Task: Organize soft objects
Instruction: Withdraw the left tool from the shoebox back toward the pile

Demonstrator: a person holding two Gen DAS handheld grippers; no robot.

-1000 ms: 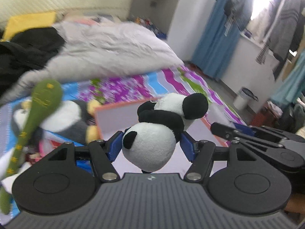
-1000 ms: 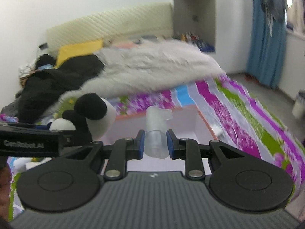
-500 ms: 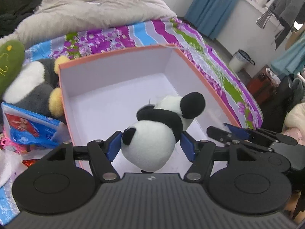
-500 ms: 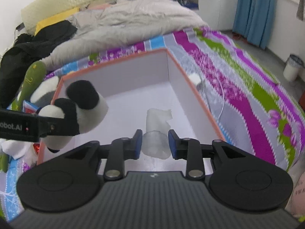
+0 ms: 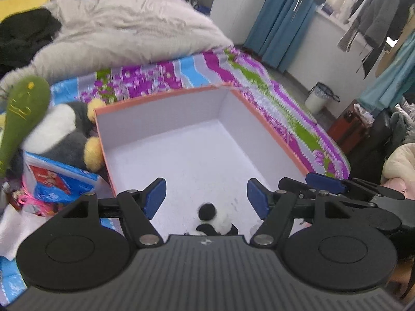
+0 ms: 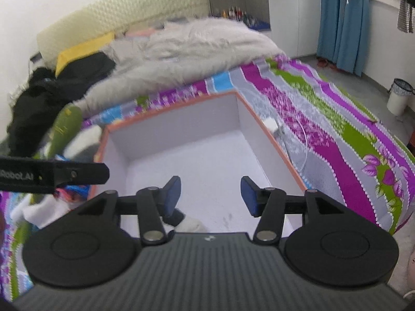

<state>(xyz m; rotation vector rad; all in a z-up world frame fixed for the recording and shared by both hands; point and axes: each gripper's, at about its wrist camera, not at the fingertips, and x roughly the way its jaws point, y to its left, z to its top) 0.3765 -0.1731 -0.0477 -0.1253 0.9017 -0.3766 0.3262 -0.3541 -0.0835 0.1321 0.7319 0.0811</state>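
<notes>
Bed: striped purple, green and blue cover (image 5: 280, 103), grey quilt (image 5: 124, 39) behind.
Box: orange-rimmed box (image 5: 166, 98), white inside, lying on the cover.
Left gripper (image 5: 206, 197): jaws apart, empty, over the box.
Right gripper (image 6: 210, 194): jaws opening, nothing between them.
Panda: panda plush (image 5: 216, 221) on the box floor, below the left gripper.
</notes>
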